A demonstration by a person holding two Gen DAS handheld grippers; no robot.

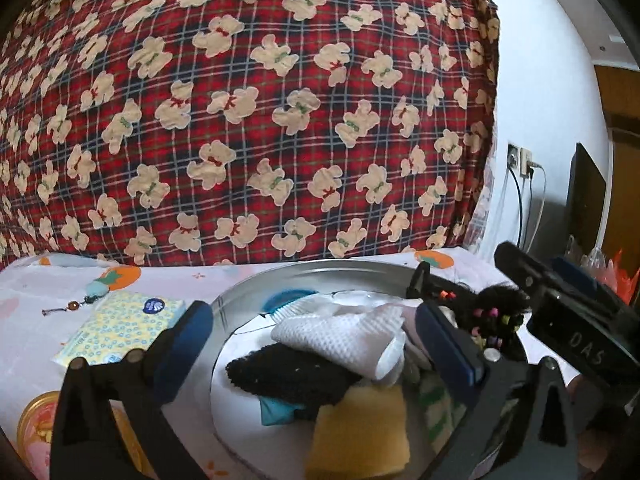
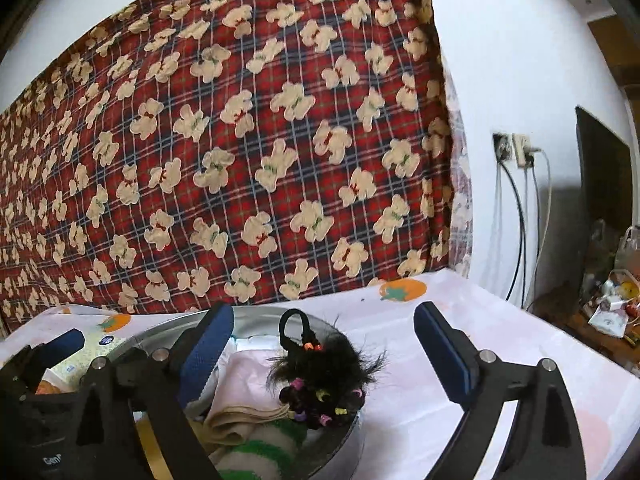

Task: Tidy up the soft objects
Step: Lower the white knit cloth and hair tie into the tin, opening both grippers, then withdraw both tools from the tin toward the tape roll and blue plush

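Red plaid cloth printed with cream teddy bears (image 1: pixel 248 120) hangs behind a bed sheet patterned with orange fruit (image 2: pixel 500 344), and on that sheet sits a round metal tin (image 1: pixel 224 304) that collects the soft things. Inside it a white waffle-weave cloth (image 1: pixel 344 336) lies folded over a black fuzzy cloth (image 1: pixel 288 376), with a yellow sponge (image 1: pixel 360 436) nearest the camera and a green-striped fuzzy sock (image 2: pixel 260 452) and a beige towel (image 2: pixel 240 416) on the right-hand side. A black furry hair tie with coloured beads (image 2: pixel 320 376) rests on the tin's right edge, its long axis roughly upright in the right wrist view, loop pointing up and away toward the plaid cloth, beaded tuft toward the camera. Both tongs stand wide apart and grip nothing: the left tongs (image 1: pixel 316 336) straddle the white cloth without pressing it, and the right tongs (image 2: pixel 324 344) flank the hair tie, pads clear of it. This looks like the release step of dropping items into the tin. Outside the tin, a yellow tissue pack (image 1: pixel 124 328) and a bead charm (image 1: pixel 80 300) lie to the left on the sheet; the next move likely calls for backing out without snagging the fur, then reaching for the tissue pack.
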